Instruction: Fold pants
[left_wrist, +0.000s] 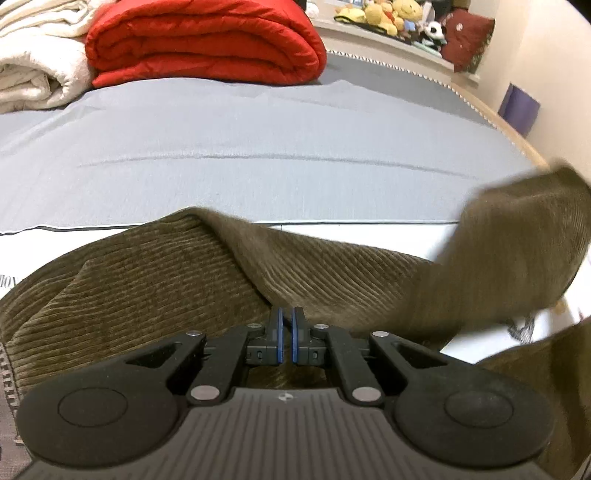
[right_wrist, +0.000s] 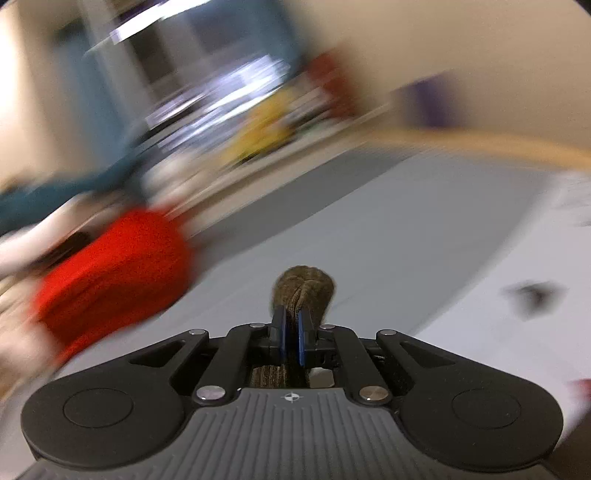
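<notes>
Clearly both grippers, left (left_wrist: 287, 325) and right (right_wrist: 292, 325), pinch pants (left_wrist: 155, 266) edges.

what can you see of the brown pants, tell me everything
The pants are olive-brown corduroy with fine ribs, soft and rumpled. Most of them lie bunched on the white sheet at the near edge of the bed, a ridge of cloth rising in the middle. The left gripper is shut at a fold of them. One part is lifted and blurred at the right. In the right wrist view a bunched end sticks out between the fingers of the right gripper, which is shut on it.
</notes>
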